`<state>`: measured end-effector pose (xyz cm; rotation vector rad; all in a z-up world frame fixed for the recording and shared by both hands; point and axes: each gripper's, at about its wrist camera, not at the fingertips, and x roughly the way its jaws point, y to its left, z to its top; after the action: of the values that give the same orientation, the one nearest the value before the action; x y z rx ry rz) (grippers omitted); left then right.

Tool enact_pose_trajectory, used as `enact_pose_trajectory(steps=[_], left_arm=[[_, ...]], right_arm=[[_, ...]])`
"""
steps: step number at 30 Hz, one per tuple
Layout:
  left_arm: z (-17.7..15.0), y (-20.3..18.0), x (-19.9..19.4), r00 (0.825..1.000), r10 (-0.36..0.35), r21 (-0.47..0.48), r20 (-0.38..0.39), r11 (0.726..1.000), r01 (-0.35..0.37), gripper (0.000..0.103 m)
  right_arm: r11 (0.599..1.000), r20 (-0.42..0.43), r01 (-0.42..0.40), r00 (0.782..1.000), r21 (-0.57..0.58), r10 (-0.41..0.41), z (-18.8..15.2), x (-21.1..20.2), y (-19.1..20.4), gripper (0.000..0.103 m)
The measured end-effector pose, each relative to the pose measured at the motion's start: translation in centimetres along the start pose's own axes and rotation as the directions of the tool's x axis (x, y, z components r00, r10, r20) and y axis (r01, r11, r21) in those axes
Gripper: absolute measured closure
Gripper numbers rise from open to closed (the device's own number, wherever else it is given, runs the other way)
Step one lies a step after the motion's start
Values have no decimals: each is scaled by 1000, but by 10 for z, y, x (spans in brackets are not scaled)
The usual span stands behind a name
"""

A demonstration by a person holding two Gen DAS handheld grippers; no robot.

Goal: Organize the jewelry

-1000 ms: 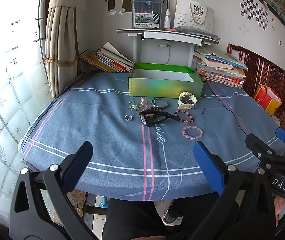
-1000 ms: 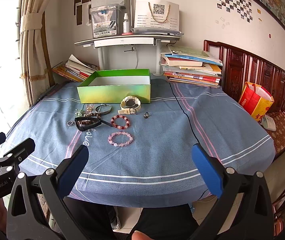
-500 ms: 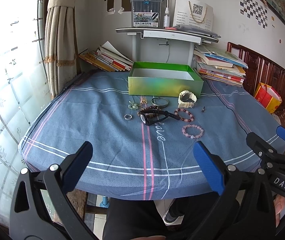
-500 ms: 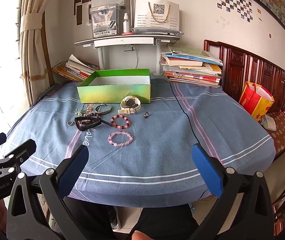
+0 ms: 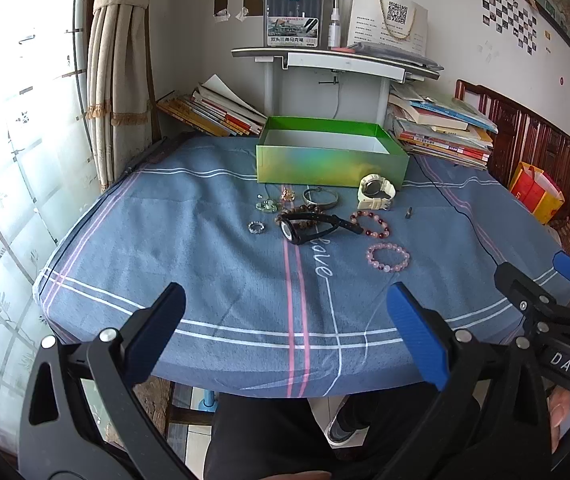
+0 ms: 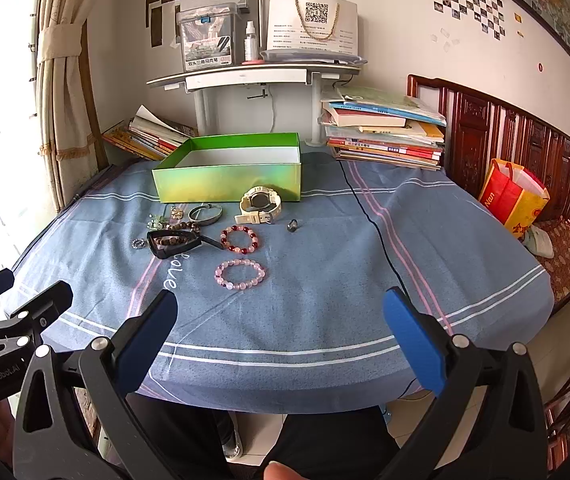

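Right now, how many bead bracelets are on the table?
3: a pink one nearest, a red-and-white one behind it, and a brown wooden one partly under the black watch.

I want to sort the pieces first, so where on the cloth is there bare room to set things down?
Bare cloth lies between the pink bead bracelet and the near table edge, and right of the black cable. The left side beyond the small ring is free too. It is crowded in front of the green box.

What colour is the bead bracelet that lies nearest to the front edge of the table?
Pale pink; the bead bracelet shows best in the right wrist view.
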<state>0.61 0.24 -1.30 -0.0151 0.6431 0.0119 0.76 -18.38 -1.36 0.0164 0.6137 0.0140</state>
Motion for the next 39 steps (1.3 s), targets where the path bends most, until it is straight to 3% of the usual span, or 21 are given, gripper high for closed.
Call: enact_pose_trajectory(steps=[10,15,18,21,25,27,28,30,33,37,39], left_arm=[[-7,7,9,999,-22,-40,46,999,24,4],[-8,6,29,999,37,-10,-7,999,-37,4],[-10,6,40,998,-31,14,-50,999,31,4],[-13,5,41,997,-69,28,-27,997,70,5],[-17,19,49,989,-145,-110,1,983,144,5],[-19,28,61,990,-135,-198,-31,972,126,5],[-21,27,69,990,-126,-189,-56,975,114,5],[-26,18,89,989,-85,-110,-118,991,72,5],[-28,19,107,985,-67,-129,-160,991,46,5],[-12,3,116,987,107,79,-116,992,-98,4],[-3,5,123,989,66,43,-132,997,-61,4]], right_arm=[[1000,2,-1,1000,12,0,-4,10,-6,3],[999,37,-41,998,9,40,-5,14,-12,3],[999,49,-45,998,7,45,-7,18,-17,3],[999,39,-51,998,9,50,-10,27,-21,3],[998,79,-52,995,-21,53,-15,29,-23,3],[996,96,-84,992,9,82,-16,31,-28,3],[995,97,-99,991,27,96,-17,34,-31,3],[989,66,-130,990,72,125,-20,46,-37,3],[988,20,-119,993,98,117,-25,63,-40,3],[992,23,-101,995,75,99,-28,75,-39,3],[991,18,-117,993,63,116,-27,81,-37,3]])
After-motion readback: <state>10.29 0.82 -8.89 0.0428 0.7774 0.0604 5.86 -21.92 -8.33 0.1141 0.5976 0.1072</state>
